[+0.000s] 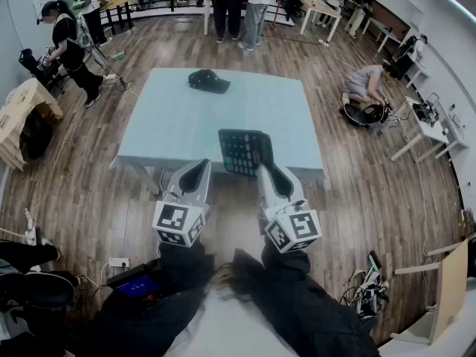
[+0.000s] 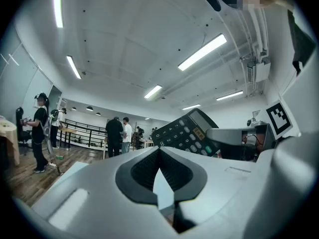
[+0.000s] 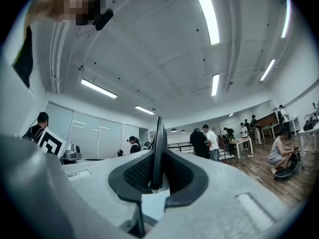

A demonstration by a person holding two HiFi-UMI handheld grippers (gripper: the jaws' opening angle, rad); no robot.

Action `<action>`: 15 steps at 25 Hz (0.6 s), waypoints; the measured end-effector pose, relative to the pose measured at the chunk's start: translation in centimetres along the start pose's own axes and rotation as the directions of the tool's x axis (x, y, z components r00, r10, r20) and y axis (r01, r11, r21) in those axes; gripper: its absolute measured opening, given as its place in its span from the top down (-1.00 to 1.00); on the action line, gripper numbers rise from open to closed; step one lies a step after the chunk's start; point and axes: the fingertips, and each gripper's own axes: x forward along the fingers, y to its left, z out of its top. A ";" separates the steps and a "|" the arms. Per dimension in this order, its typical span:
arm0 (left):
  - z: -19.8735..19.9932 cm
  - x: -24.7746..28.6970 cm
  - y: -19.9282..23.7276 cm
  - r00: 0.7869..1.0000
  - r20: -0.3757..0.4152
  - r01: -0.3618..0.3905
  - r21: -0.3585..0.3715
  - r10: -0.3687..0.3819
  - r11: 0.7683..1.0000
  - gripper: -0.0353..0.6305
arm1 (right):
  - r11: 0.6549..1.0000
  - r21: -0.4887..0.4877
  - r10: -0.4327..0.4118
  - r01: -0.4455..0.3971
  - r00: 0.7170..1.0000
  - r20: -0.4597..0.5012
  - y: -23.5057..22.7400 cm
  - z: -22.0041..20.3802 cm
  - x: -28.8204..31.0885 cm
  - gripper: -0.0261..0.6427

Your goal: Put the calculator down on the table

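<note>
Above table (image 1: 175, 121) near edge: right gripper (image 1: 265, 172) level, clamping calculator (image 1: 245, 151) corner; left gripper (image 1: 199, 169) level alongside, jaws together, empty.

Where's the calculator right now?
Head view, centre: the calculator is clamped in the right hand-held gripper, raised over the near edge of the table, just right of the left hand-held gripper.

White digits, among them 0, 2, 3, 6 and 7, stood on the dark keys of the calculator (image 2: 185, 133); its other markings were too small to read.
</note>
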 end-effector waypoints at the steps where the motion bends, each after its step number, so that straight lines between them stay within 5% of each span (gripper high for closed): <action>1: -0.1 0.1 0.1 1.000 0.000 0.003 0.000 -0.003 1.000 0.89 | 1.000 -0.006 -0.001 0.001 1.000 0.001 0.1 0.0 0.2 0.76; 15: -0.2 -0.7 1.5 1.000 -0.012 0.023 -0.002 -0.024 1.000 0.89 | 0.999 -0.031 0.010 -0.010 1.000 0.001 2.1 -0.2 1.2 0.76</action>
